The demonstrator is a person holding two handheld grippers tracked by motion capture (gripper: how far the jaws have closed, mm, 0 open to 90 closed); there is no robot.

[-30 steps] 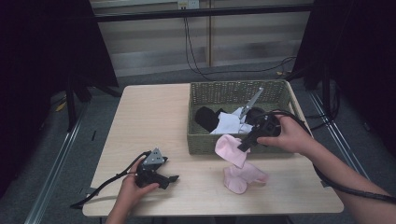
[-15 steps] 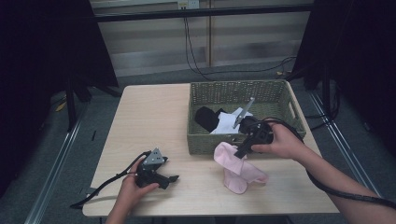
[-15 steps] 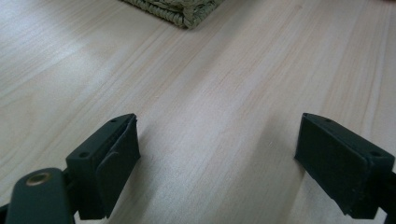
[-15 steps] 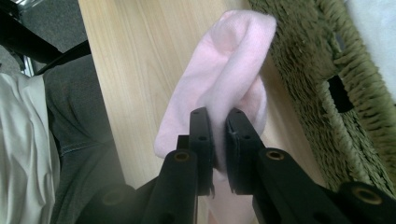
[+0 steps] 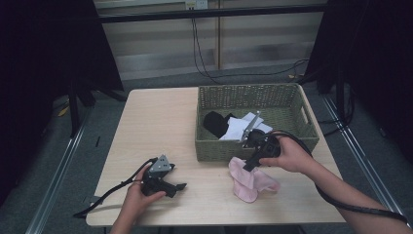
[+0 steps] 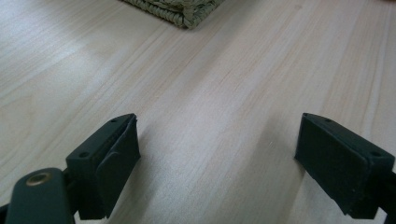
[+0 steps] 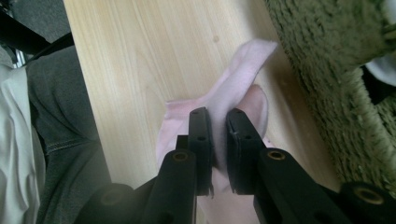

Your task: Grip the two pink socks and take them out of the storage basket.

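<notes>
My right gripper is clamped on the pink sock, which lies on the table just in front of the basket. My left gripper rests wide open. I see no readable writing.

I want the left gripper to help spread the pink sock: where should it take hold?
Probably the free end of the pink sock toward the table's near edge, coming in low from the left. The right gripper already pinches a fold at the basket-side end, and that outer end lies flat and uncovered.
</notes>
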